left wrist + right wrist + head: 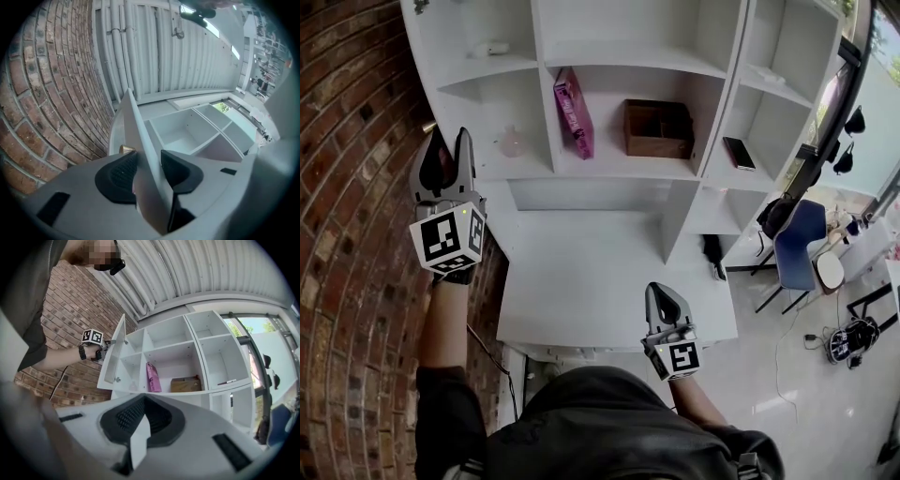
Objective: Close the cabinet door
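The white cabinet (546,84) has its left door (114,357) swung open, out towards the brick wall. In the head view my left gripper (453,136) is at that door's free edge, close to its gold knob (428,126). In the left gripper view the door's edge (136,140) runs between the jaws of the left gripper (149,157), and the knob (125,149) shows just past the left pad. The pads stand apart and do not seem to press on the panel. My right gripper (662,292) hovers shut and empty over the white desk (600,272), its jaws (143,416) pointing at the shelves.
The open shelves hold a pink package (573,112), a brown wooden box (658,128), a dark phone (738,153) and a small glass flask (512,142). A brick wall (347,234) runs along the left, just behind the door. A blue chair (797,244) stands at the right.
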A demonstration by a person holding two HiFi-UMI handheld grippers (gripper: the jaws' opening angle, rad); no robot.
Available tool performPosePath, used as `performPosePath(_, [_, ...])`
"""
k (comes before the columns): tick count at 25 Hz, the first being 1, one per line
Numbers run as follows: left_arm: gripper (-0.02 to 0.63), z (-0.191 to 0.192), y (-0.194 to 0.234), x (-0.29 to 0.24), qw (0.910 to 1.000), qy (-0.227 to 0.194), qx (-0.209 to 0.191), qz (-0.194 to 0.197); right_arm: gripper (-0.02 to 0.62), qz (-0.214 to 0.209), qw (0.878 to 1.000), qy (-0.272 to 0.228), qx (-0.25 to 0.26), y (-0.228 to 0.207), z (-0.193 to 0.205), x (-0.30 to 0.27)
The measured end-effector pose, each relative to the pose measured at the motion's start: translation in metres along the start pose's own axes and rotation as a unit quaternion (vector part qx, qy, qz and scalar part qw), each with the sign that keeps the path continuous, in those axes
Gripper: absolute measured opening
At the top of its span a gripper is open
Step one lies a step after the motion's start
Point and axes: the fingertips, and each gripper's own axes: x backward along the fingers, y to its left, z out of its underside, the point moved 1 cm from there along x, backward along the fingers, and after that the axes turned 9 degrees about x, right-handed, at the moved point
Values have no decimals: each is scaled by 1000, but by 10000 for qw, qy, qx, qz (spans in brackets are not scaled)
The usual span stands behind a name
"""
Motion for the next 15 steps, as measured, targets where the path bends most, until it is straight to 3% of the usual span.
performPosePath(15, [184,24,-50,-40,9977,-67,-632,214,0,643,9977,209,86,-28,8,28])
